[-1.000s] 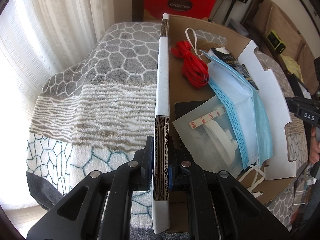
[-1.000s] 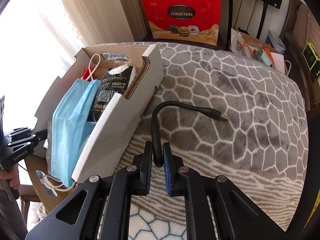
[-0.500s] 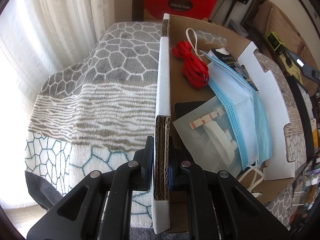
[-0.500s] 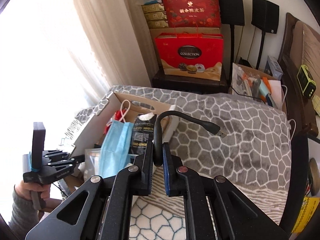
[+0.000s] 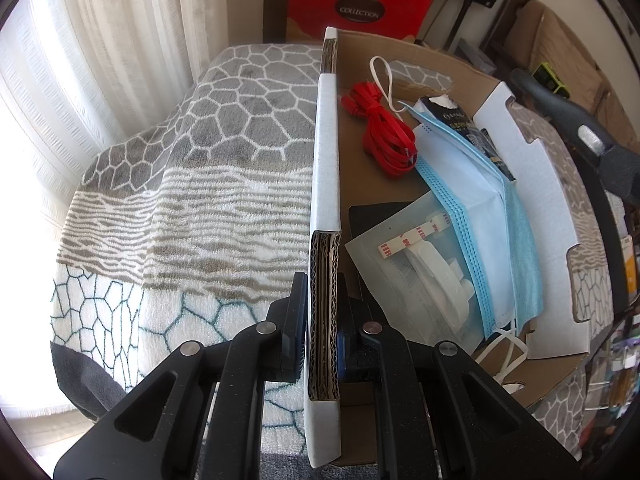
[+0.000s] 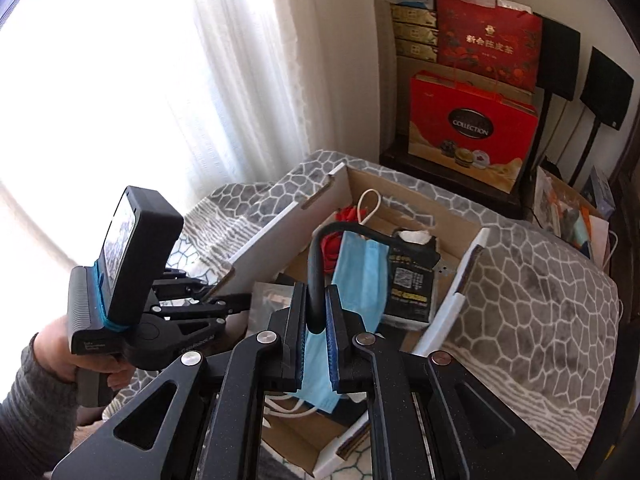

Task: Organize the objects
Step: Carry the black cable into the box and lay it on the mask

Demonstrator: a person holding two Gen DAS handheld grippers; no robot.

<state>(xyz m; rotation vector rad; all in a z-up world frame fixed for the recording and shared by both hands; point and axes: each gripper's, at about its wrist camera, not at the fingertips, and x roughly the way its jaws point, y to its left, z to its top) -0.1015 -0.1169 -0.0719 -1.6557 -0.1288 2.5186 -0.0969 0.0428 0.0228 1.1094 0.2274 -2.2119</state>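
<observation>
Since a second ago your right gripper (image 6: 316,330) is carrying the black cable (image 6: 320,264) up off the blanket (image 6: 532,280) and over the cardboard box (image 6: 404,196), jaws pinching its lower end while its long axis is arching up and right, plug toward the far wall (image 6: 460,280). Your left gripper (image 5: 322,330) is clamping the near wall (image 5: 326,160), so the right's nearer. Open room is looking like it's by the red cord (image 5: 384,132), left of the blue masks (image 5: 480,208).

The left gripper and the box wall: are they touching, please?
Touching. The left wrist view shows the left gripper with both pads pressed flat against the corrugated box wall, no gap on either side.
</observation>
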